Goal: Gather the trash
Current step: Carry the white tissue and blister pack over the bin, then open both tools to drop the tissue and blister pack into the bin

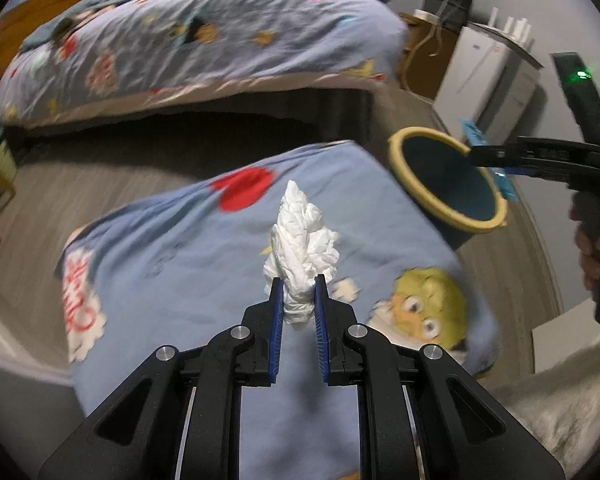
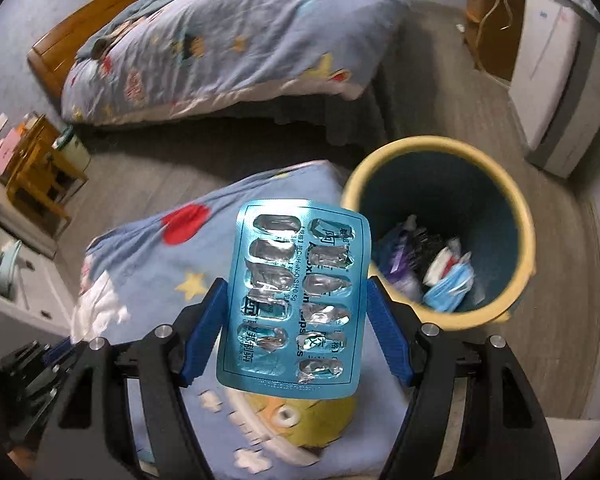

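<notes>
My left gripper [image 1: 298,284] is shut on a crumpled white tissue [image 1: 302,246] and holds it above a blue cartoon-print cushion [image 1: 172,256]. My right gripper [image 2: 296,284] is shut on an empty blue blister pack [image 2: 296,300], held upright above the same cushion [image 2: 168,260], left of the bin. The dark blue bin with a yellow rim [image 2: 512,200] stands on the floor and holds a blue mask and other trash [image 2: 440,276]. In the left wrist view the bin [image 1: 446,182] is at the right, with the right gripper [image 1: 500,158] over its rim.
A bed with a blue cartoon quilt [image 1: 204,40] lies behind, across a strip of grey floor [image 1: 60,192]. A white appliance [image 2: 548,68] and a brown paper bag [image 2: 488,32] stand at the far right. A small wooden table [image 2: 40,172] is at the left.
</notes>
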The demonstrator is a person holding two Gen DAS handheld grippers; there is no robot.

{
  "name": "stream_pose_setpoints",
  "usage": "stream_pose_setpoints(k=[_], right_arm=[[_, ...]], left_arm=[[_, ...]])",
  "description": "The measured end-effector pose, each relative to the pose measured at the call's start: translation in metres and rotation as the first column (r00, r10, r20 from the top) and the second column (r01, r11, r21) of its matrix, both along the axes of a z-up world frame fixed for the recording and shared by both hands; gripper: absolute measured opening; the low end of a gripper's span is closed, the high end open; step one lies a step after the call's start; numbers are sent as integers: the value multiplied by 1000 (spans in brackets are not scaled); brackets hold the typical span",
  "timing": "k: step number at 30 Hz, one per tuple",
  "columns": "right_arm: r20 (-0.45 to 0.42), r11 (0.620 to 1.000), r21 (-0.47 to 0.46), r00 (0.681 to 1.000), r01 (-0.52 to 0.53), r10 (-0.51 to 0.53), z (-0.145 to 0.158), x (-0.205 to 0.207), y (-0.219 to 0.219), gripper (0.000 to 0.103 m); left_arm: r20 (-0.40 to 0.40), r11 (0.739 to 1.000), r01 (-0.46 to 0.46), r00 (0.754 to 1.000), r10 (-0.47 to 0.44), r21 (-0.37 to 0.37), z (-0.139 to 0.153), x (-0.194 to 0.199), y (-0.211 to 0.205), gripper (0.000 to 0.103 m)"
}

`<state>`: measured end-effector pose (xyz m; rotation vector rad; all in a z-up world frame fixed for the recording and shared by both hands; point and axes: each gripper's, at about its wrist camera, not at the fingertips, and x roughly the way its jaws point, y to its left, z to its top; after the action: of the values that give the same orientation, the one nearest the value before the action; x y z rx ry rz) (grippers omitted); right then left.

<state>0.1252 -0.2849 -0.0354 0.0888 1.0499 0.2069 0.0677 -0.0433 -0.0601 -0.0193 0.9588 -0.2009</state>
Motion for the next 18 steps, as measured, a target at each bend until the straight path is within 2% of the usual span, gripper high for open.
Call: stream_pose_setpoints(k=[3, 6, 10, 18], right_arm=[[-22, 998, 35, 999, 46, -45, -6, 15, -32, 69], [-27, 997, 15, 996, 82, -81, -13, 26, -61, 69], [-64, 990, 4, 988, 144, -144, -33, 38, -99, 69], [-94, 970, 63, 969, 236, -229, -55, 56, -142, 69]], left_arm=[[3, 999, 46, 999, -46, -9, 2, 16, -31, 16], [5, 994, 107, 994, -107, 8, -1, 34, -67, 16], [-13, 985, 171, 985, -171, -8, -13, 59, -110, 16], [-38, 953, 303, 953, -302, 24, -38, 111, -192, 16]])
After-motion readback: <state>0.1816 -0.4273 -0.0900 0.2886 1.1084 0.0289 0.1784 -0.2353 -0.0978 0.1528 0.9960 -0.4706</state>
